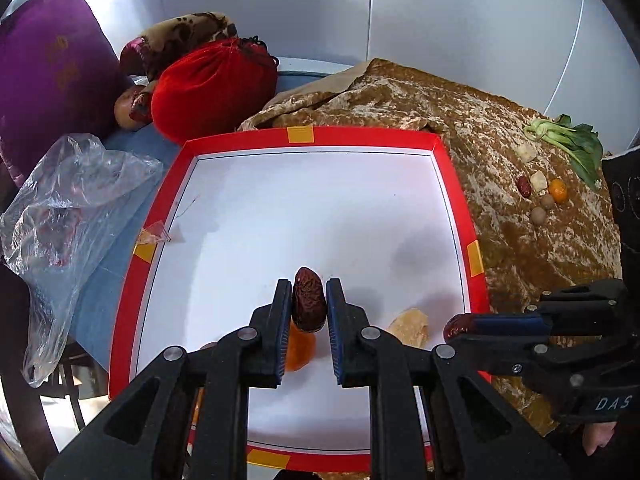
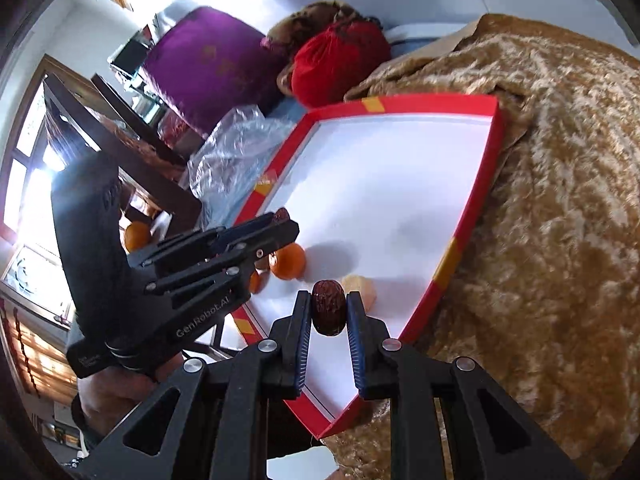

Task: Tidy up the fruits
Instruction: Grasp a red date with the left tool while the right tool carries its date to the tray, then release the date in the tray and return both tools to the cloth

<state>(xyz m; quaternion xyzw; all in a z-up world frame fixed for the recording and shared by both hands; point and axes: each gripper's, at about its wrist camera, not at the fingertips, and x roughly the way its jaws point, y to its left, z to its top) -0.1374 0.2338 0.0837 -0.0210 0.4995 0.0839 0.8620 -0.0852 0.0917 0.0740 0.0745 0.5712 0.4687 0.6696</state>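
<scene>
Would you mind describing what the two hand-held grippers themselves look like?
Both the left hand-held gripper and the right hand-held gripper are matte black, with triangular cut-outs, silver rivets and ribbed blue finger pads. The left body bears white "GenRobot.AI" lettering. No cables are visible.

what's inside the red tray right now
On the red tray floor: an orange and a pale yellowish chunk. Each gripper holds a red date above it. The left gripper hides something beside the orange.
</scene>
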